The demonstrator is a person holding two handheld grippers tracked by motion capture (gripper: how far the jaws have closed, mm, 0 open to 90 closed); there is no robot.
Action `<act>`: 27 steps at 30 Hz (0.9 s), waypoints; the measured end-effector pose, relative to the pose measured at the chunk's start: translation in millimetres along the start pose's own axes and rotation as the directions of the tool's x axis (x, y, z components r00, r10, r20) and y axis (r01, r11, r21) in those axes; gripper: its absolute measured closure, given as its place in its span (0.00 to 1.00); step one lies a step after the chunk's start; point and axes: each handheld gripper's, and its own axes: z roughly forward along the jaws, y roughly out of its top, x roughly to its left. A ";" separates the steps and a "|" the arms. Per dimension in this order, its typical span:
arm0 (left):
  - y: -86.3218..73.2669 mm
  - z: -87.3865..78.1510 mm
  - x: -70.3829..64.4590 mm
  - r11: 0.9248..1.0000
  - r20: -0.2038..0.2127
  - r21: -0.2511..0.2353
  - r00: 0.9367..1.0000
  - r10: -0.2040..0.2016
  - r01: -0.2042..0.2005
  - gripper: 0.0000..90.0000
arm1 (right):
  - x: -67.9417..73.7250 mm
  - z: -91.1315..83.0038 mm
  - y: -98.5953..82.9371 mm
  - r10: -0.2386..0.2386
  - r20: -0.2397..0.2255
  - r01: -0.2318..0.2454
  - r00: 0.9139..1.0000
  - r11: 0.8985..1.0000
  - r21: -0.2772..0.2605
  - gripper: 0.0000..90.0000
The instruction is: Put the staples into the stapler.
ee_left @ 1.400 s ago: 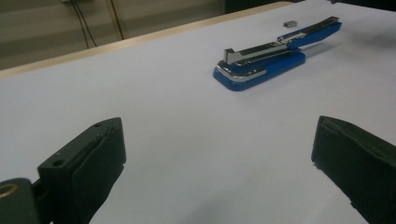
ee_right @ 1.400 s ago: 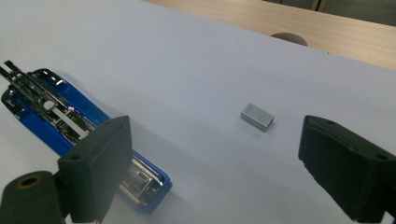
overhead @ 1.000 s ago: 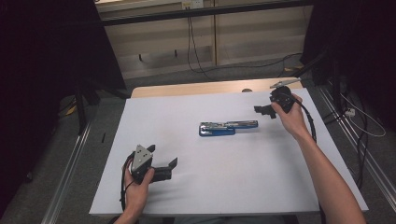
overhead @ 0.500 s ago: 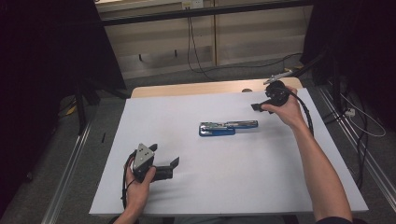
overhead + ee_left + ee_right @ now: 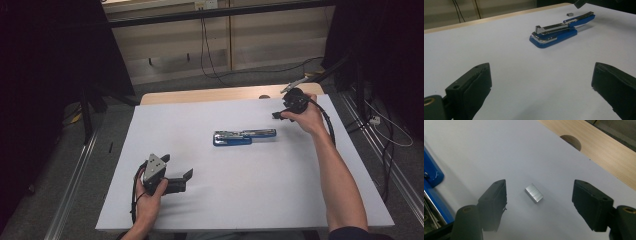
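One stapler (image 5: 244,136) and one block of staples (image 5: 534,192) lay on the white worktop (image 5: 210,210), with two grippers over it. The staple block was small, silvery and finely ribbed, and lay flat between the right gripper (image 5: 539,202)'s wide-apart jaws, touching neither. The blue stapler, swung open with its metal rail bared, lay well ahead of the left gripper (image 5: 541,85)'s parted jaws. Its magazine looked empty, though that was hard to tell.

Dim room, soft shadows, slight blur throughout.
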 end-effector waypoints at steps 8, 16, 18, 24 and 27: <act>-0.2 0.0 -0.5 1.000 0.004 0.002 1.000 0.014 -0.014 0.03 | 4.6 13.2 4.5 -0.066 -0.009 0.067 0.998 0.997 0.045 0.55; -0.2 0.8 -0.5 1.000 0.009 0.010 1.000 0.009 -0.009 0.03 | 3.6 22.6 3.2 -0.080 -0.034 0.083 0.996 0.993 0.081 0.67; 0.0 1.6 -1.2 1.000 0.016 0.009 1.000 0.010 -0.010 0.04 | 2.5 25.2 1.2 -0.083 -0.039 0.086 0.996 0.993 0.086 0.69; -0.5 2.9 -1.4 1.000 0.017 0.019 1.000 0.013 -0.014 0.04 | -0.7 28.9 -0.4 -0.083 -0.039 0.086 0.996 0.993 0.080 0.74; -0.6 2.8 -1.6 1.000 0.016 0.018 1.000 0.011 -0.011 0.04 | -1.6 29.8 -1.1 -0.081 -0.040 0.084 0.996 0.993 0.084 0.73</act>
